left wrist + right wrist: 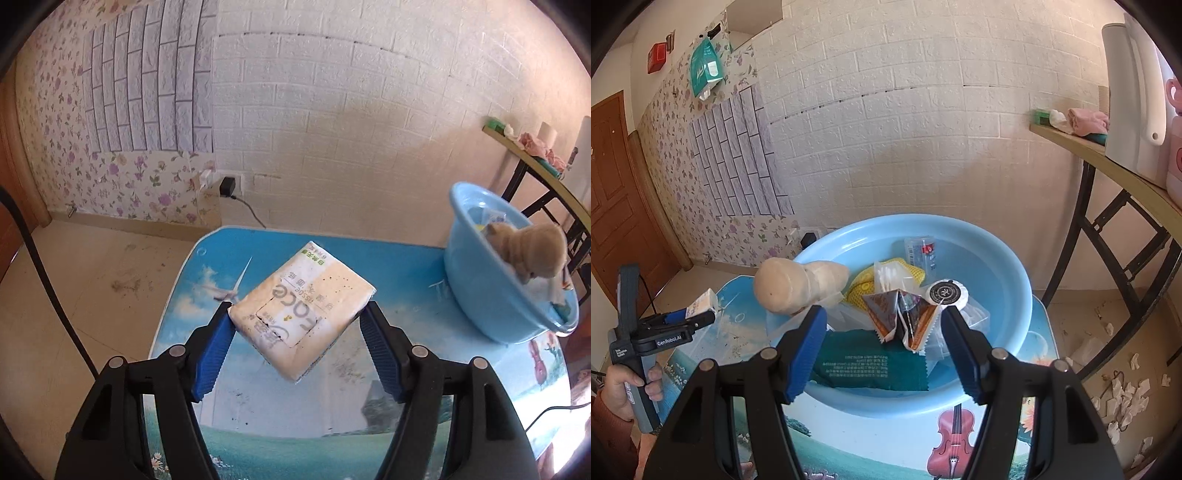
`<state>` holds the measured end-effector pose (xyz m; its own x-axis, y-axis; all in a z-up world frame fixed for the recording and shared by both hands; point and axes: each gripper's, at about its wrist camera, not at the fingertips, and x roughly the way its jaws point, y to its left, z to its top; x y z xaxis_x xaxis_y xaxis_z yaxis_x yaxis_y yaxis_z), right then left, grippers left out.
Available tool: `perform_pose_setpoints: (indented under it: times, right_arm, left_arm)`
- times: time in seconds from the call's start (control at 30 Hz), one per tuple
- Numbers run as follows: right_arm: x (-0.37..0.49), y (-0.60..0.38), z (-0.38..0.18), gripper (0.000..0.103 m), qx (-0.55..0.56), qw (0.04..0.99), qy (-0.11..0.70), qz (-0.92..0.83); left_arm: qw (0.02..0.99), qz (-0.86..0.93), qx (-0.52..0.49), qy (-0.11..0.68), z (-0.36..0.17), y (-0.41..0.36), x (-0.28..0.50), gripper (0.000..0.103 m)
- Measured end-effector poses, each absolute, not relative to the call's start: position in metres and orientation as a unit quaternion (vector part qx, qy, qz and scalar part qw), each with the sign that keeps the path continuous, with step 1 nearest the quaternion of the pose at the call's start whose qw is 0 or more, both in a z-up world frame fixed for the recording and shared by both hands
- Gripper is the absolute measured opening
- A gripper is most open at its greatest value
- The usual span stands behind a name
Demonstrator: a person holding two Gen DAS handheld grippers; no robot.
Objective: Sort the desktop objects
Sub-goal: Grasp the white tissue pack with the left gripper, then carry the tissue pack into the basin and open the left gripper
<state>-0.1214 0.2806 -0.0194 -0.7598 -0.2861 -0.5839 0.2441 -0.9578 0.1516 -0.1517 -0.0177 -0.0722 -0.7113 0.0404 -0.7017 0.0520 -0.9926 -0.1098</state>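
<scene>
My left gripper (297, 308) is shut on a cream tissue pack (301, 314) and holds it tilted above the blue picture table (399, 266). The same gripper with the pack (701, 303) shows at the left of the right wrist view. A light blue basin (491, 295) stands at the table's right end with a tan plush dog (528, 251) on its rim. My right gripper (884, 314) is open and empty, hovering over the basin (997, 266), which holds the plush dog (798, 284), a brown snack packet (901, 314), a green packet (871, 365) and other small items.
A wooden shelf table (1108, 162) with black legs stands to the right, bearing a white appliance (1134, 103) and pink items. Paper scraps (1123, 398) litter the floor at right. A wall socket with a plugged cable (229, 186) lies behind the table.
</scene>
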Motion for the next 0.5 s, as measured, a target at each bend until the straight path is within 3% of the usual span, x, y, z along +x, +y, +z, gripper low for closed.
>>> perform_pose_setpoints:
  times: [0.2,0.5]
  right_arm:
    - [-0.126,0.283,-0.026,0.064,0.325,0.145,-0.034,-0.934]
    - [-0.139,0.304,-0.030,0.064,0.337,0.130,-0.046,-0.931]
  left_arm:
    - [-0.058,-0.938,0.339,0.044,-0.025,0.036,-0.160,0.069]
    - [-0.144,-0.934,0.327,0.000,0.001,0.134,-0.187,0.070]
